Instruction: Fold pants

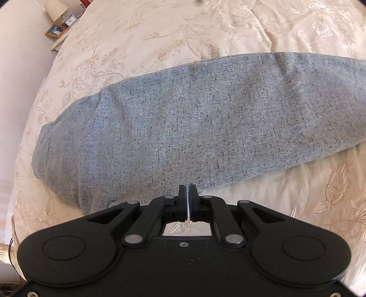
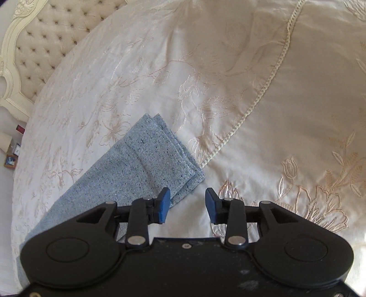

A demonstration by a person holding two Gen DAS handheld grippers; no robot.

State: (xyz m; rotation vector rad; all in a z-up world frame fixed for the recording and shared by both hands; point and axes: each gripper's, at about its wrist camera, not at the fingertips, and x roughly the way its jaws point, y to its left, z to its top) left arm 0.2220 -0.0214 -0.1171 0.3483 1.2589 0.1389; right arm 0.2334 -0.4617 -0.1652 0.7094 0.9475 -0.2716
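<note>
Left hand-held gripper (image 1: pixel 188 189) closed beside pants (image 1: pixel 173 128); right hand-held gripper (image 2: pixel 188 196) spread wide.

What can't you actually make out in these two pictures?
- Pants: the right end is cut off by the left wrist view's edge.
- Pants near the right hand-held gripper: its black body hides part of them in the right wrist view.
- Clock and framed photo: too small to read, left wrist view.
- Left hand-held gripper: whether it pinches cloth is unclear.
</note>
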